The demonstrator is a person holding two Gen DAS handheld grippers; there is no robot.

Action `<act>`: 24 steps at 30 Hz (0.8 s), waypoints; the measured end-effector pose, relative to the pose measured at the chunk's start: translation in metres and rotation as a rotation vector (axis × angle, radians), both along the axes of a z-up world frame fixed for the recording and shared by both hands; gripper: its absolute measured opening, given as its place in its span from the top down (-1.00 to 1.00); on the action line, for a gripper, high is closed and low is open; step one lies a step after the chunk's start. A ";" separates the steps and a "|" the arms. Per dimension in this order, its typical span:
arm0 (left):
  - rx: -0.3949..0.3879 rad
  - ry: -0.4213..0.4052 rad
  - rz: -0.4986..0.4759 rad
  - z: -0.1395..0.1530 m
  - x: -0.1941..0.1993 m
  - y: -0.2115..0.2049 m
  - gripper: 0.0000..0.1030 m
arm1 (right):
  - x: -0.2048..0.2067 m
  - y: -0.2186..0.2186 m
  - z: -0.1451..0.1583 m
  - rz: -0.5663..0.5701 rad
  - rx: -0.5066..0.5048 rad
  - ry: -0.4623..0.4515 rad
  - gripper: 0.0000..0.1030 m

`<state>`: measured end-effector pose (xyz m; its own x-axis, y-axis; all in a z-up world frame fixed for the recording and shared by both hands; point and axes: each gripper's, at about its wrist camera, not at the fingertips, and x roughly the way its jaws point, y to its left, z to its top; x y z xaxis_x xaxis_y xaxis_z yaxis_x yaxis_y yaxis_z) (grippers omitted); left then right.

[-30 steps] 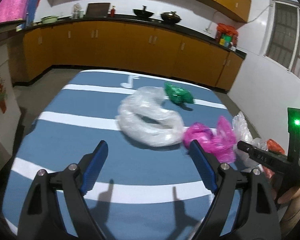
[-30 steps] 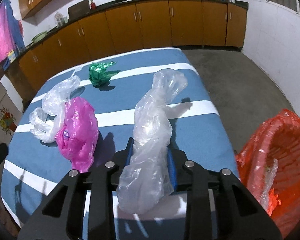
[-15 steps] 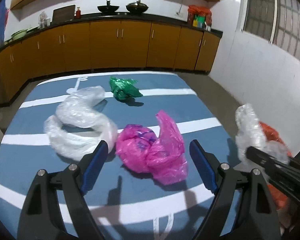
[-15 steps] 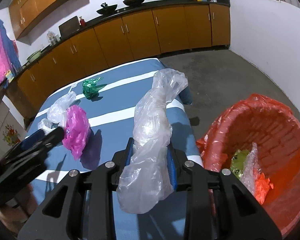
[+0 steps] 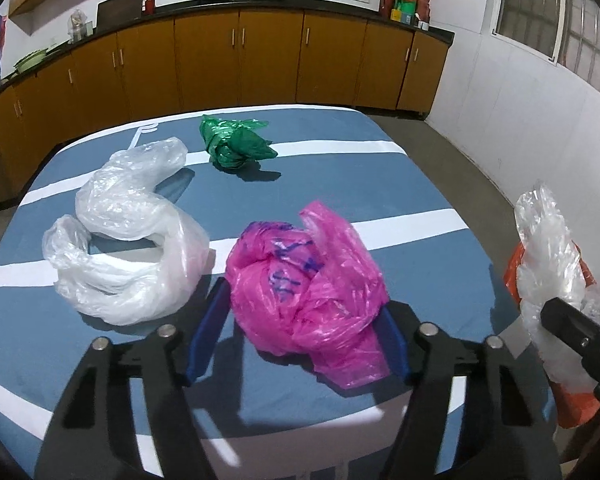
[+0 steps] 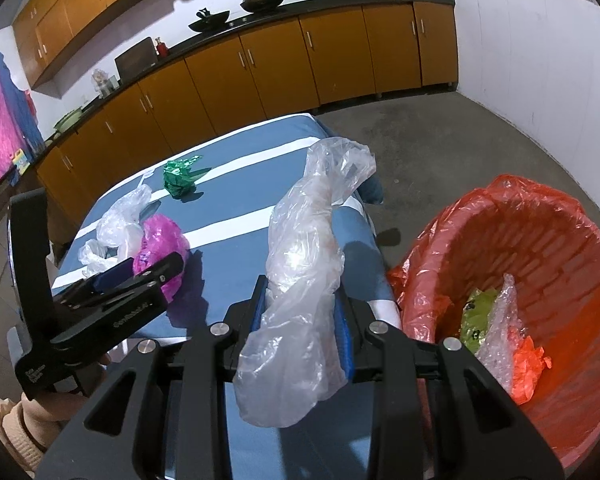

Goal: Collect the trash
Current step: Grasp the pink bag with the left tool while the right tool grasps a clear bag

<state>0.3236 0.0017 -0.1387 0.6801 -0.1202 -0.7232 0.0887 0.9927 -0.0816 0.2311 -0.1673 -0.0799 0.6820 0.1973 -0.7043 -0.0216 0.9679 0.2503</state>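
Pink, crinkly plastic is sitting between the two blue pads of the left gripper [image 5: 300, 340]. This pink bag [image 5: 306, 296] is all scrunched up, shiny, with dark blue scribbles on it. The jaws are closing in around it, one pad on each side, but I cannot tell if both pads are pressing on it.

Just to the left of those tongs, a big clear bag [image 5: 124, 240] is lying curled like a snake on the blue table [image 5: 340, 184] with white stripes. Farther ahead of the tongs, a small green bag [image 5: 234, 144] is lying bunched in a ball, well apart from the pink one.

The right gripper [image 6: 302, 312] is pinching another clear bag [image 6: 304, 272]. This one is long, thin and wrinkly. It is sticking up above the pads and drooping down below them.

To the right of these tongs, an orange bin [image 6: 540, 240] with a red liner is standing on the floor. Yellow-green, clear and orange scraps are lying inside it.
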 end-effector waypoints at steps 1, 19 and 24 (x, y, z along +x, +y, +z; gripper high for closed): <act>0.002 -0.002 -0.003 0.000 0.000 -0.001 -0.18 | 0.000 0.001 0.000 0.002 0.002 -0.001 0.40; -0.043 -0.075 -0.051 0.022 -0.017 0.000 0.86 | -0.016 -0.003 0.014 -0.006 0.004 -0.031 0.40; -0.060 -0.088 -0.038 0.028 -0.023 0.003 0.89 | -0.025 -0.007 0.020 -0.010 -0.001 -0.044 0.40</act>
